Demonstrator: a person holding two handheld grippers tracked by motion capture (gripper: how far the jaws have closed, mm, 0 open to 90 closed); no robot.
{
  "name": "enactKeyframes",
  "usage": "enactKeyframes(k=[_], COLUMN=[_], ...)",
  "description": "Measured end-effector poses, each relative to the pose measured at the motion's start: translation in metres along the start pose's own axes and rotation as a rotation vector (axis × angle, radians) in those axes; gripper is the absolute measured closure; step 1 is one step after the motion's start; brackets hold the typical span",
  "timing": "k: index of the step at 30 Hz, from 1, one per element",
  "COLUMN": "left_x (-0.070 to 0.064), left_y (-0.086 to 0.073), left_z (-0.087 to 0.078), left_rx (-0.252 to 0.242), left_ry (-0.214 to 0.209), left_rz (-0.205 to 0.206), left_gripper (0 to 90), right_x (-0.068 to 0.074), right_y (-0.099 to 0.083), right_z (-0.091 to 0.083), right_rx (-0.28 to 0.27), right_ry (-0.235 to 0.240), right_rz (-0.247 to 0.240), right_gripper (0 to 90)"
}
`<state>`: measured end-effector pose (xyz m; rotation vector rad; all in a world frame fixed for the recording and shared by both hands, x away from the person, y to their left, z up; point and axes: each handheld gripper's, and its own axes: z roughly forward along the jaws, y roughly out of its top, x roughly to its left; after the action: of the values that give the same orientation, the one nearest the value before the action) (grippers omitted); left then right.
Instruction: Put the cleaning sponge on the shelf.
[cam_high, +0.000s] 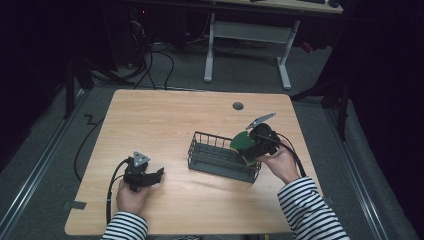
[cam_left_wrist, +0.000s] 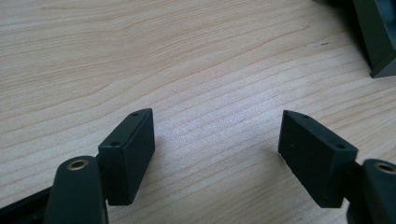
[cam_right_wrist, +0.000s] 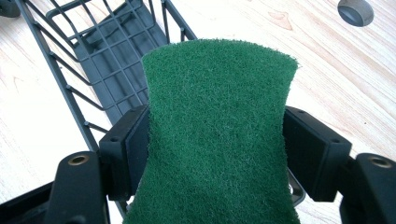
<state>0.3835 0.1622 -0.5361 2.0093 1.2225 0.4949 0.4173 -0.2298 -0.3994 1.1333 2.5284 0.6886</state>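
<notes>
The right gripper (cam_right_wrist: 217, 149) clamps a green scouring pad (cam_right_wrist: 217, 135) between its two black jaws, which press on the pad's sides so that its edges pinch inward there. In the high view this right gripper (cam_high: 250, 145) hangs over the right end of a dark wire basket (cam_high: 220, 157), the pad (cam_high: 243, 142) tilted above the basket's rim. Behind the pad, the right gripper view shows the basket (cam_right_wrist: 98, 65) with its grid floor, and a grey round grommet (cam_right_wrist: 356, 10) set in the table (cam_right_wrist: 336, 79). The left gripper (cam_left_wrist: 217, 158) has its jaws spread wide with nothing between them, just bare wood grain beneath. In the high view it (cam_high: 150, 176) rests low on the table (cam_high: 165, 115), well apart from the basket, held in the person's left hand (cam_high: 131, 197).
</notes>
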Motion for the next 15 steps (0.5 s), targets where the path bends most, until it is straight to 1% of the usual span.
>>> enactKeyframes(k=[7,11,15], left_x=[-0.0001,-0.0001,-0.0003], left_y=[0.0000,0.0001,0.0000], left_z=[0.0001,0.0000,0.0001], left_rx=[0.000,0.002,0.000], left_ry=[0.001,0.001,0.002], left_rz=[0.000,0.001,0.000], left_gripper=[27.8,27.8,27.8], right_x=[-0.0013,-0.0011,-0.0005], right_y=[0.0003,0.0011,0.0030], right_z=[-0.0010,-0.0021,-0.0017], right_rx=[-0.005,-0.019,-0.029], right_ry=[0.006,-0.009,0.001], right_rz=[0.003,-0.005,0.009], right_gripper=[29.0,29.2,29.2])
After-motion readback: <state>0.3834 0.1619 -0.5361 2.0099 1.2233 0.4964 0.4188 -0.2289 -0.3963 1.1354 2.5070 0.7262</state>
